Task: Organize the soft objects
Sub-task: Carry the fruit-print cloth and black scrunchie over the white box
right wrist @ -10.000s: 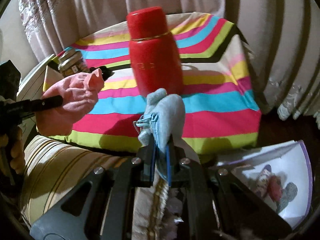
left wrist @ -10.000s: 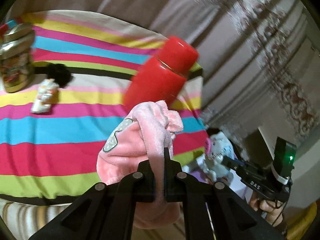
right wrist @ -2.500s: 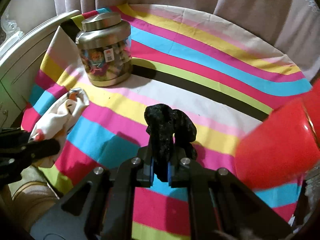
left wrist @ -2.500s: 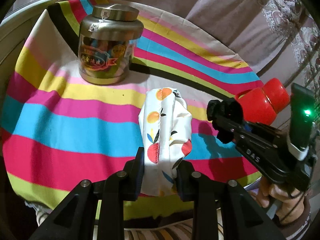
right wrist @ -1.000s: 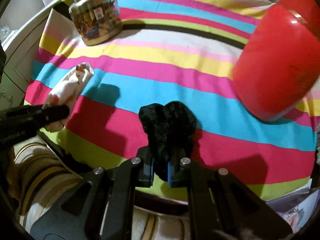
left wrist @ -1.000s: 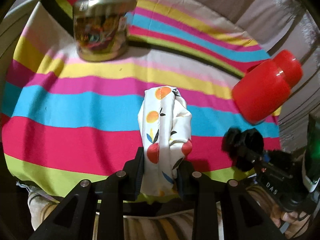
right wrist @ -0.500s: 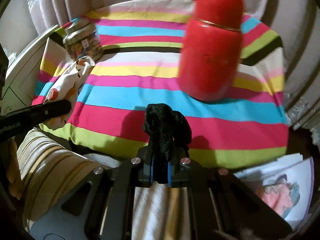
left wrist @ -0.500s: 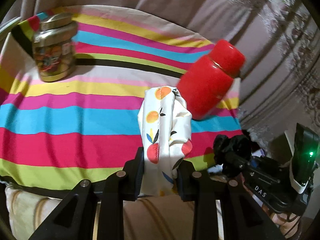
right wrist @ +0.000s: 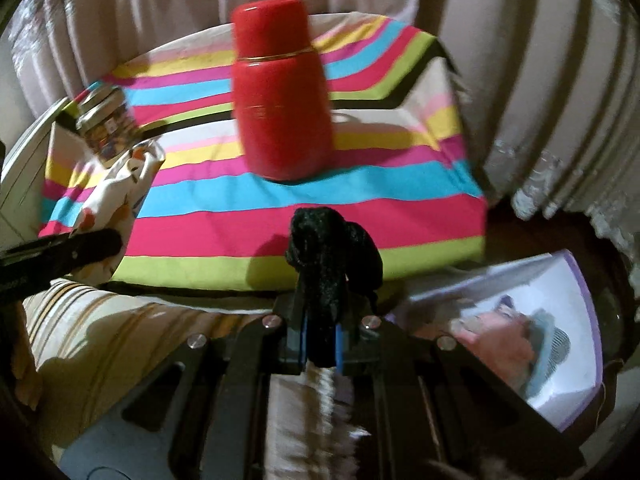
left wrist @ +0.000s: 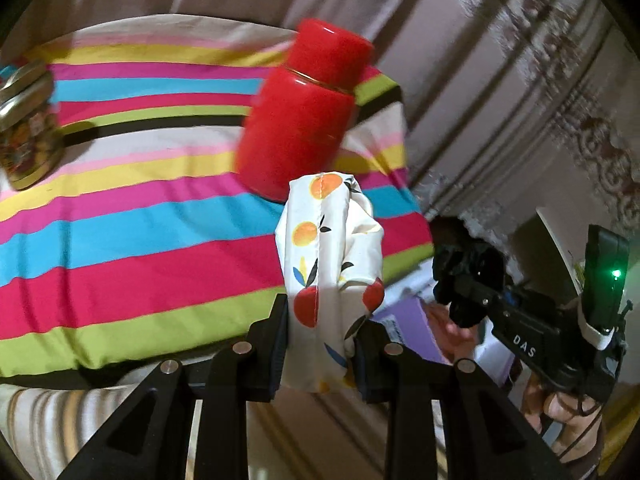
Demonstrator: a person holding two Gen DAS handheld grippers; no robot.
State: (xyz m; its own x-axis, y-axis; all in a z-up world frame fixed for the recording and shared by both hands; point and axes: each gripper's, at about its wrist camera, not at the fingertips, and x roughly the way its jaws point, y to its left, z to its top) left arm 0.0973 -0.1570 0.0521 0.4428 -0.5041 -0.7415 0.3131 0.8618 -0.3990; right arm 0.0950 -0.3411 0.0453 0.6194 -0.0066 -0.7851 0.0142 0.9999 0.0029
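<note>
A white satin cloth printed with oranges and red fruit (left wrist: 332,264) stood bunched between the black fingers of the left gripper (left wrist: 320,356), whose jaws were pinched onto its lower part so that its top rose above them. In the right wrist view the same cloth (right wrist: 120,192) hung at the left edge, over the near corner of the table. A black velvety scrunchie-like bundle (right wrist: 332,256) was clamped in the right gripper (right wrist: 322,344), its jaws pressed almost together on the fabric; from the left wrist camera that bundle (left wrist: 468,276) showed at the right, with the hand (left wrist: 568,408) gripping the tool's handle below it.

Both soft pieces were held up off the striped tablecloth in pink, blue, yellow and green (right wrist: 280,220), near its front edge. On that cloth stood a glossy red lidded canister with a gold band (right wrist: 282,96), upright, and farther left a metal-lidded jar with a colourful label (right wrist: 106,128). Below the table's right side lay a white box with a purple rim (right wrist: 576,304), holding a pink plush piece (right wrist: 500,340) and a pale blue soft item (right wrist: 552,344) side by side. Pale pleated curtains (right wrist: 540,80) hung behind the table.
</note>
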